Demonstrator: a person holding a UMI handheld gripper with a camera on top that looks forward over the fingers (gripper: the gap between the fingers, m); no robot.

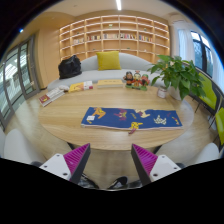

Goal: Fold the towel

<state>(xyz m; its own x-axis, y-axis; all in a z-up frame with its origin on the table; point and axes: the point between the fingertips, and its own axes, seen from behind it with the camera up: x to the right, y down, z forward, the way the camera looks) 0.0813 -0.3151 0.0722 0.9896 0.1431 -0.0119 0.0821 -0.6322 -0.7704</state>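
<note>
Towel [131, 118]: a blue cloth with yellow and white figures, spread flat on the wooden counter [75, 128], lying ahead of and beyond the gripper [110, 163]. We see its long axis running crosswise to the line of the fingers, from one short edge off to the left to the other off to the right, so that the near long edge faces us squarely. The towel sits somewhat right of the midline between the fingers; its right end is thus the nearer to the right finger, its left end farther from the left one.

The jaws stand wide open and hold nothing; both magenta pads [76, 158] are well short of the cloth, with bare counter between them and the near edge.

We judge that no fold is yet made, since the towel lies in a single flat layer. The coming move appears to turn on reaching forward to an edge or corner, which must be pinched and carried across the cloth.

Beyond the towel stand a potted plant [178, 73], small items on the far counter, a sofa with a yellow cushion [109, 61], and bookshelves [113, 35].
</note>
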